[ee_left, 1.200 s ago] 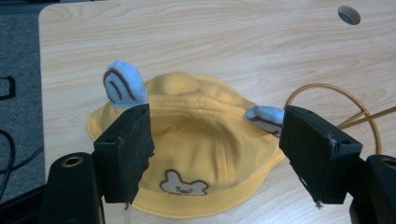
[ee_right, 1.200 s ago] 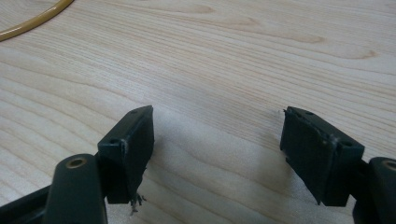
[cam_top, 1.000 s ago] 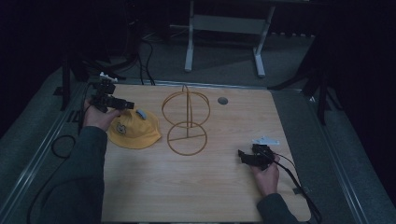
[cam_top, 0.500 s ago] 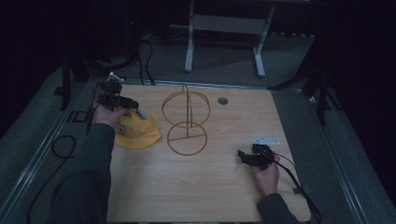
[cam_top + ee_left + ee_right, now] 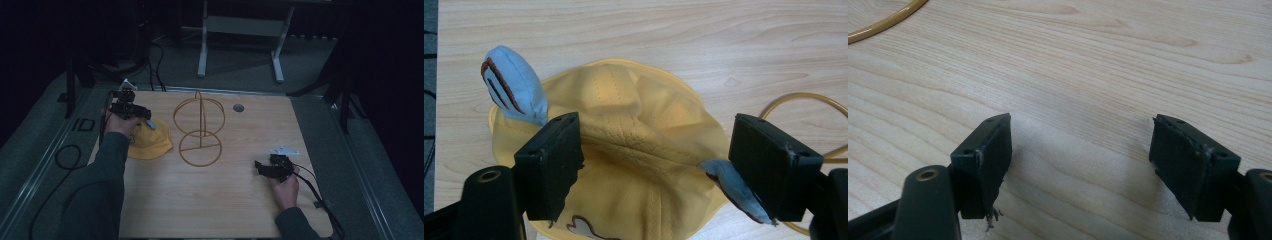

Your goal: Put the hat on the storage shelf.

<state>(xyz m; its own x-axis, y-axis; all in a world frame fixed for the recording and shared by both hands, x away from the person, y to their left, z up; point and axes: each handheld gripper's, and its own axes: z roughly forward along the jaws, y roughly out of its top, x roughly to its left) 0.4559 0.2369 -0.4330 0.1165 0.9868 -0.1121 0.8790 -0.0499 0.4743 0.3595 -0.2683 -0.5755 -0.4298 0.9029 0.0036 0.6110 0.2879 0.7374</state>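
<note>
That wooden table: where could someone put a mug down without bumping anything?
The table is bare along its near edge, between the two forearms, and in the far right corner beyond the right tool. The left side is crowded: the yellow hat lies beside the wire stand, with the left tool over it.

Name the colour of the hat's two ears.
Light blue ears with dark brown stripes, clearest in the left gripper view.

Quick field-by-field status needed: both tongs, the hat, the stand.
left tongs: open, jaws either side of the hat's crown, not closed on it
right tongs: open, low over bare table
yellow hat: lies on the table, two blue ears on it
wire hat stand: upright mid-table, right of the hat, nothing on it
</note>
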